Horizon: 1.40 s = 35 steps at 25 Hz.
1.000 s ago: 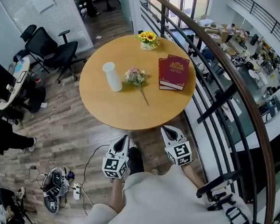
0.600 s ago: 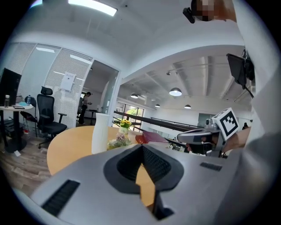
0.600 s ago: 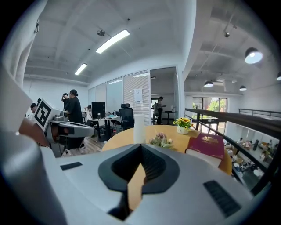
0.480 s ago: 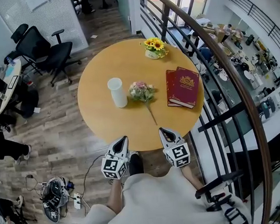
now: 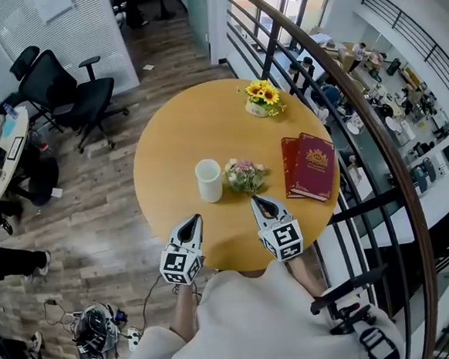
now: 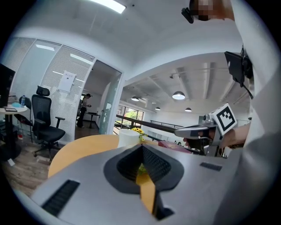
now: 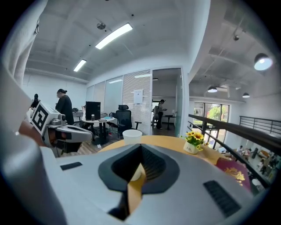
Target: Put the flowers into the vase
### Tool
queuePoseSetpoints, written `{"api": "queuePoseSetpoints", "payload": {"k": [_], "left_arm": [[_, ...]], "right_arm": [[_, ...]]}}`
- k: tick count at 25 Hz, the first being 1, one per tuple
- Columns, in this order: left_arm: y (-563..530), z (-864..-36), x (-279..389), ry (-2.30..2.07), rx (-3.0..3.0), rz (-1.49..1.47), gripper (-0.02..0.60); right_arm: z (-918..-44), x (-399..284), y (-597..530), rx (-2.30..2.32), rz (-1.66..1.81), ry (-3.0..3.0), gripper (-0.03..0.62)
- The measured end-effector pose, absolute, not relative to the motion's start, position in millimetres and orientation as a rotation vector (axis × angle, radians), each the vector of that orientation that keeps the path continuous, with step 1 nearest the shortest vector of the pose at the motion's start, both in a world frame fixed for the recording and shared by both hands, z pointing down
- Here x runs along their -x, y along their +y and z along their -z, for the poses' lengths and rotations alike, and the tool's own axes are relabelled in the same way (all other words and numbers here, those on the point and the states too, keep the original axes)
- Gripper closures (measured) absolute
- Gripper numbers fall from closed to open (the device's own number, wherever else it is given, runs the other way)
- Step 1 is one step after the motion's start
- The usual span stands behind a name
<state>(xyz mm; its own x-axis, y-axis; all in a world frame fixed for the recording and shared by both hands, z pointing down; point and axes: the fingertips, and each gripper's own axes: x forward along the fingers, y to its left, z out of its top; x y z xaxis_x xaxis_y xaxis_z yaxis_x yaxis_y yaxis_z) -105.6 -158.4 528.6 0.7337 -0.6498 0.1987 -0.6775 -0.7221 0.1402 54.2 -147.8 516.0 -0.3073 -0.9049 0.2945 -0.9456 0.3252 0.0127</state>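
A white cup-shaped vase [image 5: 208, 180] stands upright on the round wooden table [image 5: 167, 140]. Just to its right lies a small bunch of pink flowers [image 5: 245, 175]; its stem runs under my right gripper [image 5: 256, 202]. That gripper is shut and empty, its tip close to the flowers over the table's near edge. My left gripper [image 5: 193, 219] is shut and empty too, just short of the vase. The vase [image 7: 132, 136] shows ahead in the right gripper view, and the vase [image 6: 128, 138] also stands ahead in the left gripper view.
A red book [image 5: 312, 166] lies at the table's right. A sunflower pot [image 5: 261, 99] stands at the far side. A curved railing [image 5: 359, 118] runs close on the right. Office chairs [image 5: 70, 90] stand at far left, and cables with a bag [image 5: 94, 340] lie on the floor.
Both grippers have moved forward, from over the floor to over the table's near edge. The vase and flowers now lie right before their tips. Jaws stayed shut.
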Motion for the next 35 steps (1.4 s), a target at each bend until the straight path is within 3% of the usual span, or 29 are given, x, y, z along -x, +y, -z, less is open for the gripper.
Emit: {"api": "queuePoseSetpoints", "payload": {"k": [22, 35], "left_arm": [[-184.7, -548.0, 93.1, -1.055, -2.643, -0.247, 0.575], [-143.3, -588.3, 86.3, -1.036, -2.512, -0.374, 0.574]], "right_arm": [[-536.4, -82.5, -182.9, -1.644, -0.337, -2.289, 0.586], [-602.3, -82.8, -131.2, -1.516, -0.582, -2.238, 0.585]]}}
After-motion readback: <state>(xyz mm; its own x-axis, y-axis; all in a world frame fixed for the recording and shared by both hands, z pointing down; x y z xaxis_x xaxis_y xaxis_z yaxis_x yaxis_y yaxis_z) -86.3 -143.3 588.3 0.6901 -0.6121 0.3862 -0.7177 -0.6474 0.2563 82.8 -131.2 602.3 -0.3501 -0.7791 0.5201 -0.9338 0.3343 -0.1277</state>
